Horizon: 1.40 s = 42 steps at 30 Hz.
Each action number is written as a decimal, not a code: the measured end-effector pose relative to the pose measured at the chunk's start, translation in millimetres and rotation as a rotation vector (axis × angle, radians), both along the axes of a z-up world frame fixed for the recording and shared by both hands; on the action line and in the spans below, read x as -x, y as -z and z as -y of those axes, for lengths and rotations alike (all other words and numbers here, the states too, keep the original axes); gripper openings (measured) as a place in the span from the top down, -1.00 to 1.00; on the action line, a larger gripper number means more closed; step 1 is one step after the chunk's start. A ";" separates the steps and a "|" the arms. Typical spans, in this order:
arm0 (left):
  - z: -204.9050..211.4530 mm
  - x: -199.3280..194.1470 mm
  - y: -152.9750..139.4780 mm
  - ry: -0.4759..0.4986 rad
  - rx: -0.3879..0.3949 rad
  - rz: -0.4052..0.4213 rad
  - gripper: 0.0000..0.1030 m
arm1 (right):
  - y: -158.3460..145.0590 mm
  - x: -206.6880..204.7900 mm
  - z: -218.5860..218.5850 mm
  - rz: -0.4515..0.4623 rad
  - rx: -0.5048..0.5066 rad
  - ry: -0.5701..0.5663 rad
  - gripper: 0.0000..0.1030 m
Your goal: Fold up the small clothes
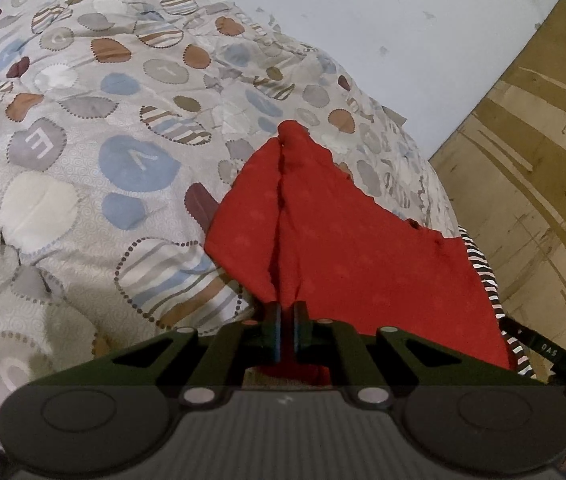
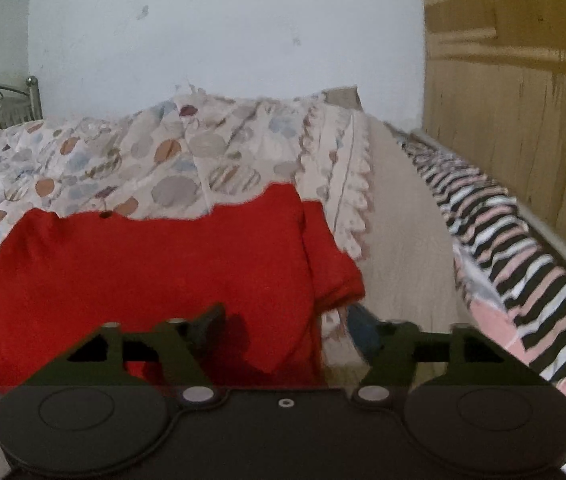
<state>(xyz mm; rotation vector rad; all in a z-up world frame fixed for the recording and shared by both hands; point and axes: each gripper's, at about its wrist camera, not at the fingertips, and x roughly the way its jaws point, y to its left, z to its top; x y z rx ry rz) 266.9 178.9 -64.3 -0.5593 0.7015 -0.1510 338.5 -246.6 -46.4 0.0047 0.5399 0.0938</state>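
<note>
The red garment (image 1: 363,248) is lying spread on the patterned bedspread (image 1: 83,152), near the edge of the bed that runs along a wooden panel (image 1: 543,140). A striped cloth (image 2: 523,248) is lying just beside it on that side.

The left gripper (image 1: 287,316) is clamping a pinch of the red cloth between its fingers, and a ridge of fabric is running up from the jaws to a raised peak. The right gripper (image 2: 291,332) is standing with its jaws wide apart; a folded corner of the garment (image 2: 279,320) is lying between the fingers, but neither pad is pressing on it.

Judgement: a fold is in hand, with one side laid over and let go by the right gripper while the left is keeping its hold on the near edge. The garment is looking only partly folded, since a wide single layer is showing in the right wrist view.

The next move is calling for the right gripper to take a fresh hold on a free edge, with the left carrying its pinched edge across, keeping the layers flat and clear of the striped cloth.
</note>
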 end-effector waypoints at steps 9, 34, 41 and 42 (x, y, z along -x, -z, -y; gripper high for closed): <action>-10.0 7.0 -0.4 -0.036 0.041 0.058 0.29 | -11.2 7.1 -58.3 0.145 0.116 -0.147 -0.99; -1.2 -12.9 -14.4 -0.105 -0.118 0.169 -0.99 | 53.8 28.3 -128.9 0.275 0.386 -0.143 -0.99; 15.8 -83.7 -19.2 0.190 -0.259 0.209 -0.99 | 58.2 29.1 -130.9 0.288 0.386 -0.135 -0.99; 18.6 -91.6 -13.0 0.196 -0.290 0.159 -0.99 | 58.6 29.7 -130.5 0.291 0.388 -0.134 -0.99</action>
